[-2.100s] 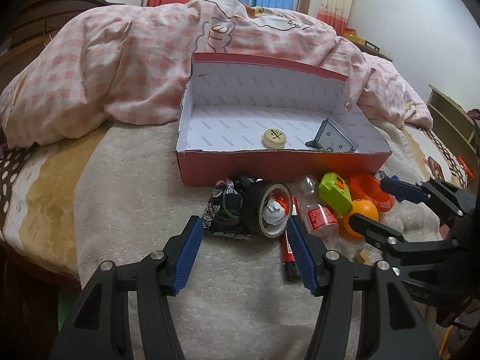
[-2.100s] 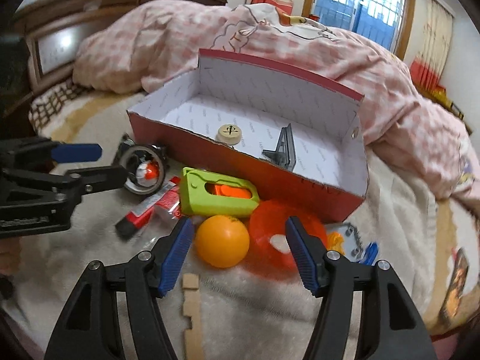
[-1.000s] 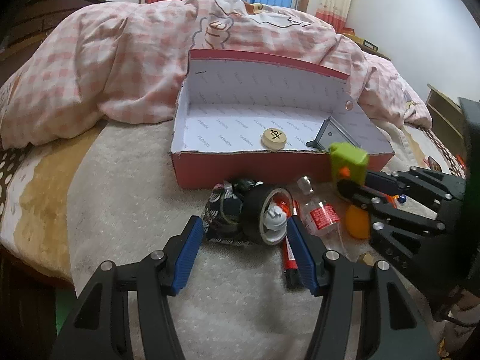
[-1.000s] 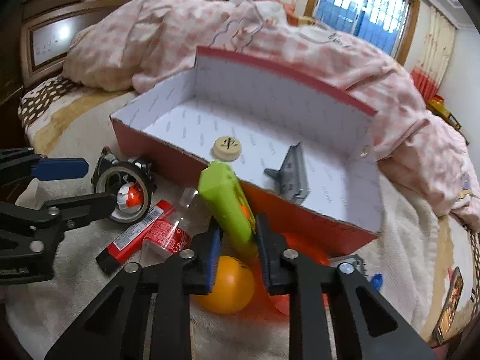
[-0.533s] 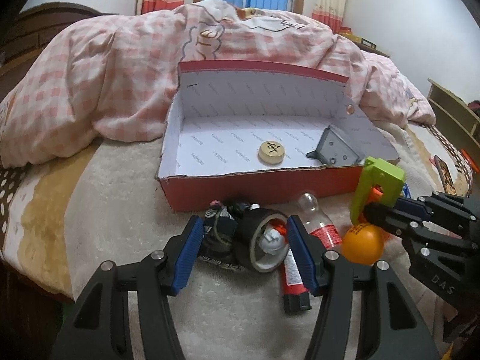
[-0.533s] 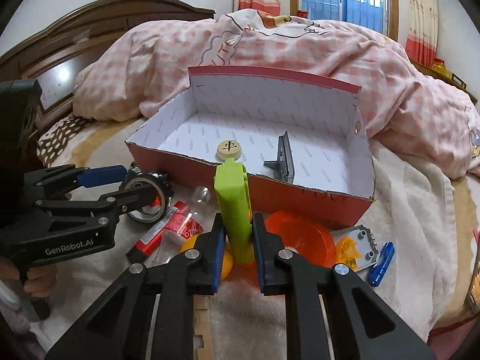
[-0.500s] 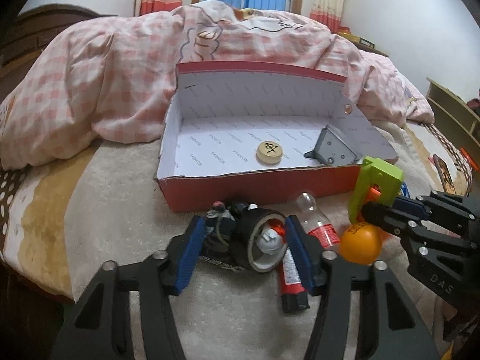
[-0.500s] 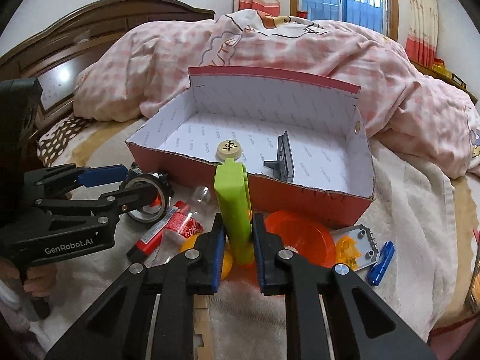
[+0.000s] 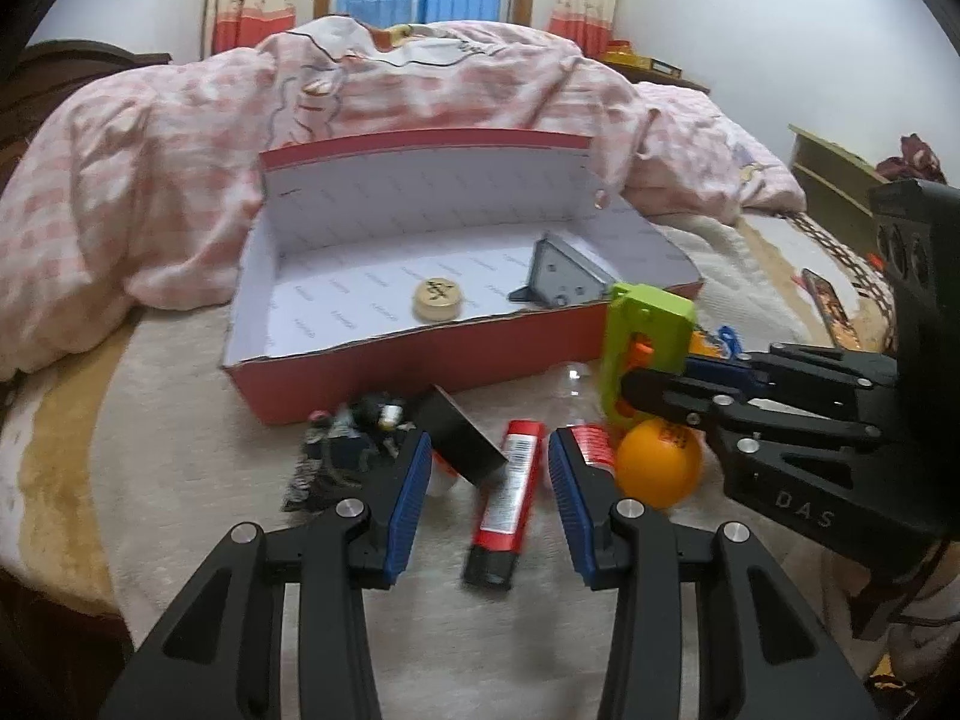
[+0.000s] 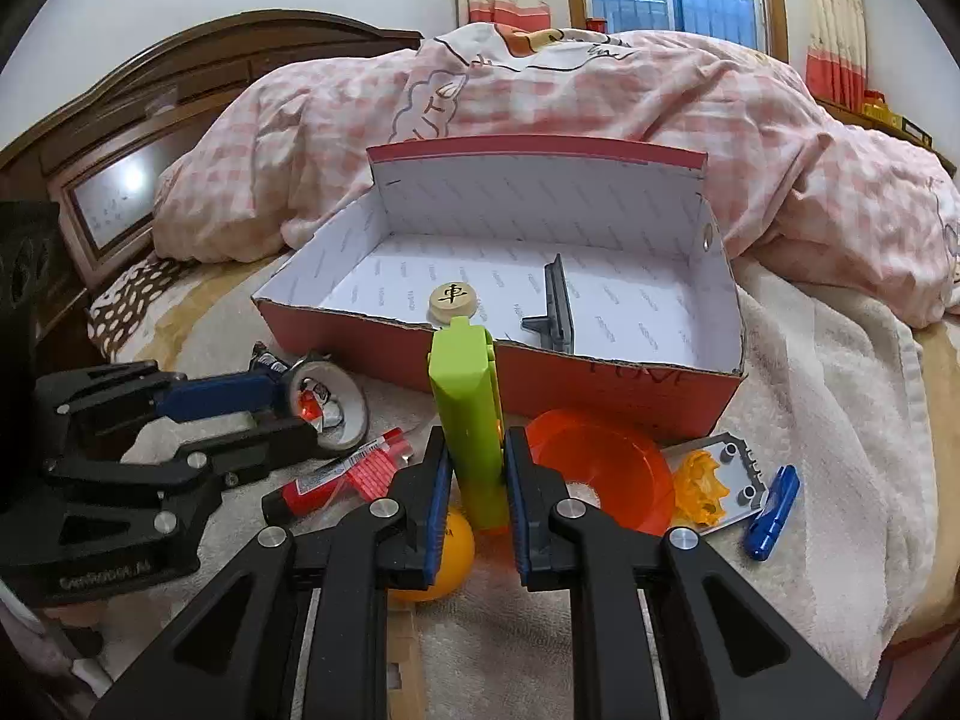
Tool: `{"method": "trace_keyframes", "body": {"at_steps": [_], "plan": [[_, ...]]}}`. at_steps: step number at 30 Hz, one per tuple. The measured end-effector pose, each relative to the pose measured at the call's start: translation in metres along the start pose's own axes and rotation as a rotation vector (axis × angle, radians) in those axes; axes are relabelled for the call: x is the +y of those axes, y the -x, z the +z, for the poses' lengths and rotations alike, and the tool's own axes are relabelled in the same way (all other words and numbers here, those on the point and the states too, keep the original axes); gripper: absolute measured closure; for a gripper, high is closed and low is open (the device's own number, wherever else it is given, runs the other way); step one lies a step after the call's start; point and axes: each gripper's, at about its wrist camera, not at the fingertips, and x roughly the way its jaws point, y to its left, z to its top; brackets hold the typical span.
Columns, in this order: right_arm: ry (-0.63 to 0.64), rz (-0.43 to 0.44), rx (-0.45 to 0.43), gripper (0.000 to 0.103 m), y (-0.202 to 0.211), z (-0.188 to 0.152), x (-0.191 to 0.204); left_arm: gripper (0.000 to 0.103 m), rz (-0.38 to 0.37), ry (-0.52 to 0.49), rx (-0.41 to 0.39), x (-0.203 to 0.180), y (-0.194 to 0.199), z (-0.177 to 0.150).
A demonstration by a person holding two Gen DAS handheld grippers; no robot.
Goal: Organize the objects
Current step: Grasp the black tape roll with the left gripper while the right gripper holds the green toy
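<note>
Your right claw [image 10: 477, 480] pinches the green toy [image 10: 471, 414] upright; your left claw [image 9: 489, 480] is closing around the tape roll [image 9: 462, 441].

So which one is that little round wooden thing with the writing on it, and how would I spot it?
Start at the red cardboard box with the white lining, open on the bed in front of the pink quilt. Only two things lie inside: a grey metal bracket standing on edge, and to its left the wooden disc. It is pale, flat and round, with a black Chinese character on top.
</note>
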Motion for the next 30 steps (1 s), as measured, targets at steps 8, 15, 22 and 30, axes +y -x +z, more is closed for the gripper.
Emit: {"method": "trace_keyframes", "body": {"at_steps": [8, 15, 22, 30], "plan": [[-0.01, 0.007, 0.001, 0.085, -0.001, -0.001, -0.002, 0.062, 0.036, 0.06, 0.009, 0.008, -0.021, 0.01], [-0.035, 0.018, 0.0, 0.085, -0.001, -0.003, -0.006, 0.088, 0.031, 0.069, 0.019, 0.009, -0.022, 0.01], [-0.061, 0.012, -0.044, 0.085, 0.011, -0.001, -0.008, 0.088, -0.002, 0.075, -0.008, 0.007, -0.007, 0.01], [-0.043, 0.019, -0.103, 0.085, 0.032, 0.008, -0.001, 0.088, -0.02, 0.088, -0.054, 0.006, 0.009, 0.016]]}}
